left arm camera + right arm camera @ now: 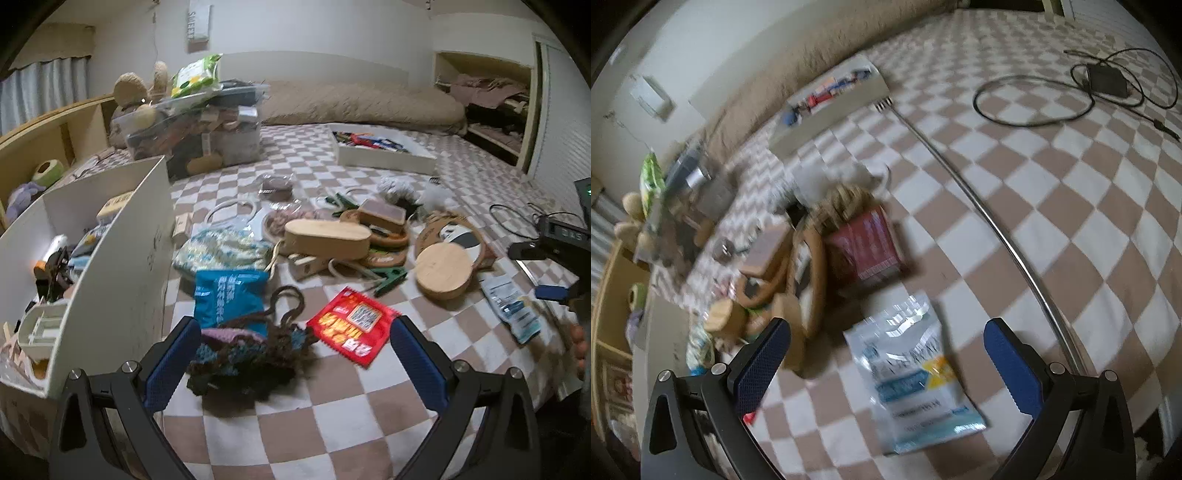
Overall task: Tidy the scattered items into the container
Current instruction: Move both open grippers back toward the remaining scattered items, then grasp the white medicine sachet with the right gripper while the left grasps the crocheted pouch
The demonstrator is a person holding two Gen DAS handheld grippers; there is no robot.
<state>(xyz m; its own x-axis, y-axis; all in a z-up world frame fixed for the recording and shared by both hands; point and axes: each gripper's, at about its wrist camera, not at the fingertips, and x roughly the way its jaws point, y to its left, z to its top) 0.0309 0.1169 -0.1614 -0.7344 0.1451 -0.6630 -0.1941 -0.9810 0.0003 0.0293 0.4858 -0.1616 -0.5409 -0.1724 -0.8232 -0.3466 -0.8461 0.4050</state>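
Note:
In the left wrist view my left gripper [293,360] is open above a dark crocheted pouch [247,349] on the checkered blanket, with a red packet [352,326] and a blue packet [229,297] just beyond. The white container [122,236] stands at the left, partly filled. In the right wrist view my right gripper [886,363] is open over a silver-blue foil pouch [912,380], which also shows in the left wrist view [513,304]. A red packet [871,243] lies further ahead.
Wooden oval boxes [327,234], a round wooden lid [445,271], hoops and green clips [389,278] lie mid-blanket. A white tray [384,147] of small items sits at the back. A black cable and adapter [1104,83] and a metal rod [997,221] lie to the right.

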